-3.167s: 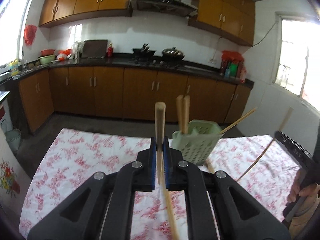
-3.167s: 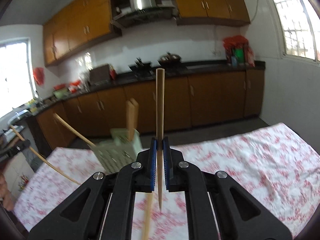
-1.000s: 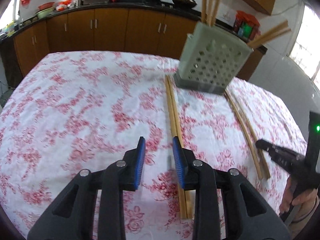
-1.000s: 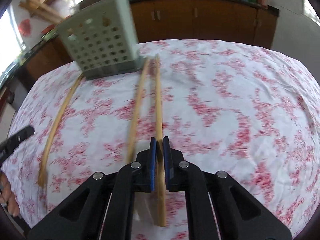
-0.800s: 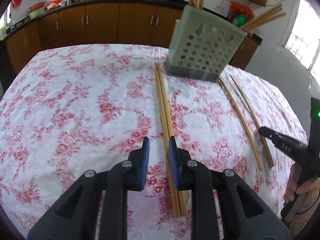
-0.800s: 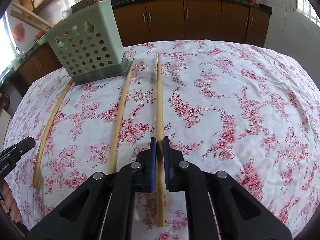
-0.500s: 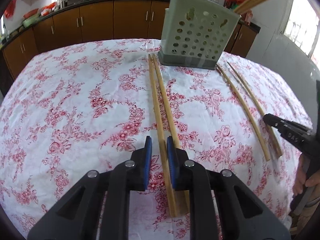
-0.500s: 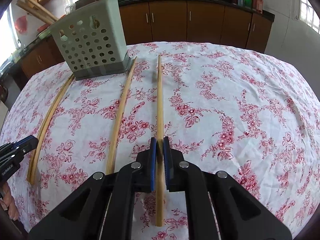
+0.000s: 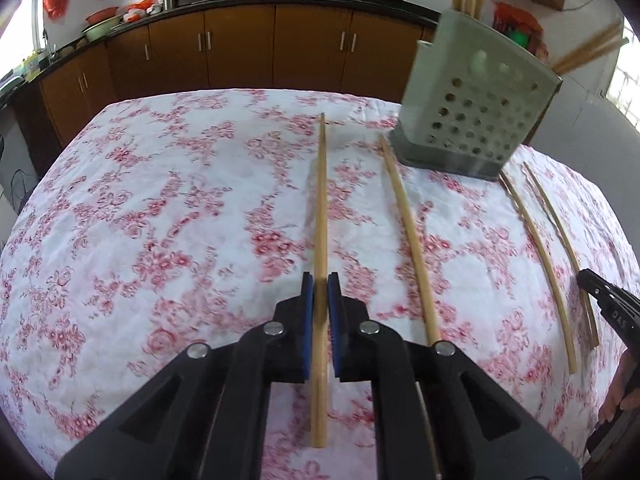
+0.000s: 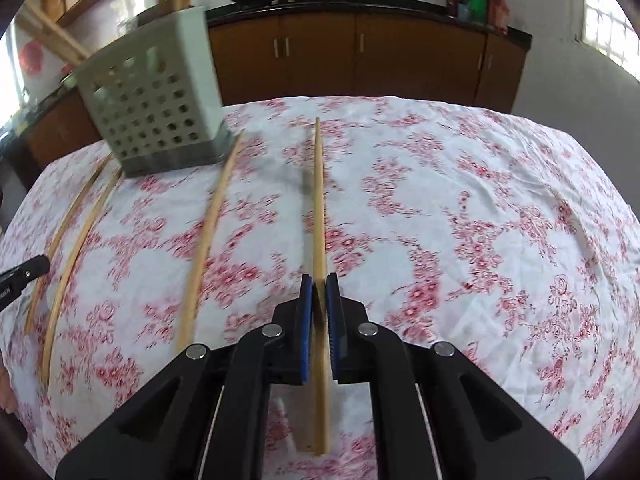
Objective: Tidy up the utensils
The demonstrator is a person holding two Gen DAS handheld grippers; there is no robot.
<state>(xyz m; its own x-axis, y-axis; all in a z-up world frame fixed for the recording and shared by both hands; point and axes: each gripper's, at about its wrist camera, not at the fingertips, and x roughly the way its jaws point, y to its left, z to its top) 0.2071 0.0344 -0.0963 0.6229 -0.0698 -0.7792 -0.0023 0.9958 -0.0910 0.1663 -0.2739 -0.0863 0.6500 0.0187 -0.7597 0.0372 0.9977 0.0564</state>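
Two loose chopsticks (image 9: 536, 248) lie beside the holder (image 9: 472, 120), left view only.

1. We see a table w/ red-floral white cloth (image 9: 168, 208).
2. On it: perforated green utensil holder (image 9: 472, 120), upright.
3. Loose chopsticks (image 9: 408, 232) lie beside the holder, both sides.

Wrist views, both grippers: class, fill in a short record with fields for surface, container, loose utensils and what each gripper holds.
surface: table under a red floral cloth
container: perforated utensil holder, chopsticks standing in it
left gripper: shut on a chopstick
right gripper: shut on another chopstick
loose on the cloth: single chopstick; thin pair beyond the holder
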